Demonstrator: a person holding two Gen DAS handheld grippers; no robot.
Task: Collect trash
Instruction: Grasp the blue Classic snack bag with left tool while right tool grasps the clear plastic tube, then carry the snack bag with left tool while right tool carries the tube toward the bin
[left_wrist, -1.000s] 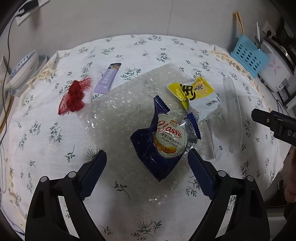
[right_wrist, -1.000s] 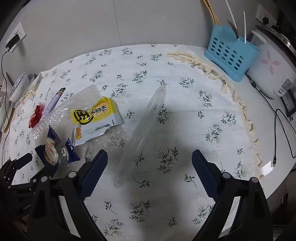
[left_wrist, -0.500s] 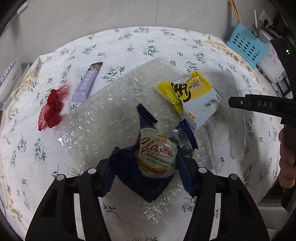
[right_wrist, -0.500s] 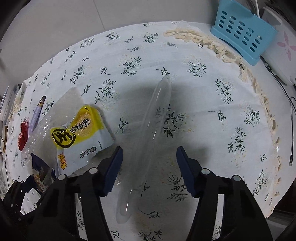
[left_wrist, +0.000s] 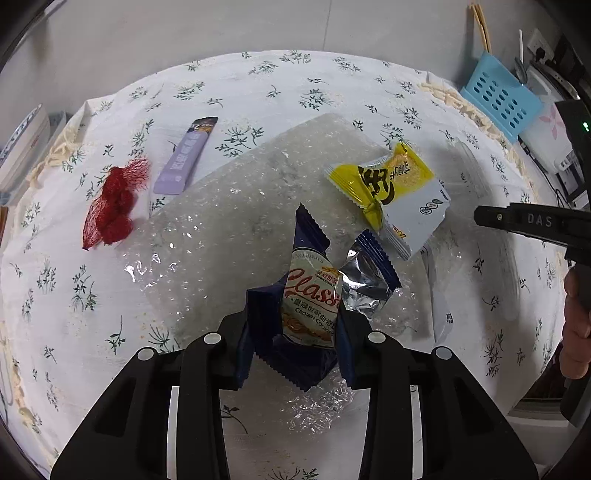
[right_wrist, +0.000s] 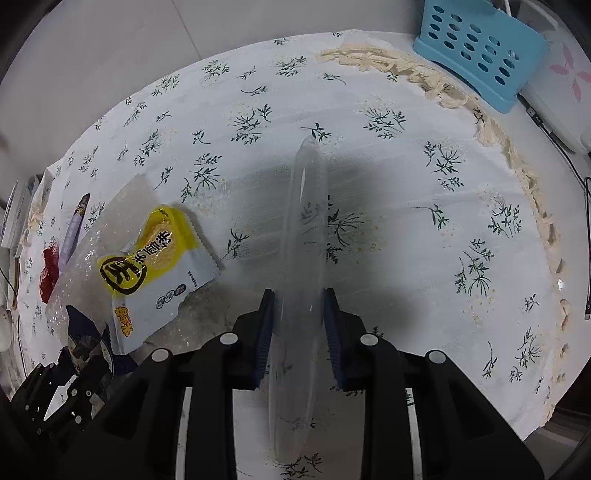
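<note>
Crinkled navy cookie wrapper (left_wrist: 310, 306) sits between the closing left gripper (left_wrist: 291, 350) pads, pinched low to lift off the bubble wrap (left_wrist: 229, 221). Right gripper (right_wrist: 299, 332) narrows around the clear plastic sleeve (right_wrist: 301, 236) lying lengthwise ahead on the table (right_wrist: 424, 229).

Two close wrist fisheyes, steeply downward, sharing the yellow wrapper (left_wrist: 388, 184).

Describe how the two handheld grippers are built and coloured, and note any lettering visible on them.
Both the left gripper and the right gripper have black plastic frames with round silver pins at the joints. Their fingers carry dark blue pads with ridged, saw-toothed edges. Seen from the left camera, the right gripper's black body bears pale "DAS" lettering.
</note>
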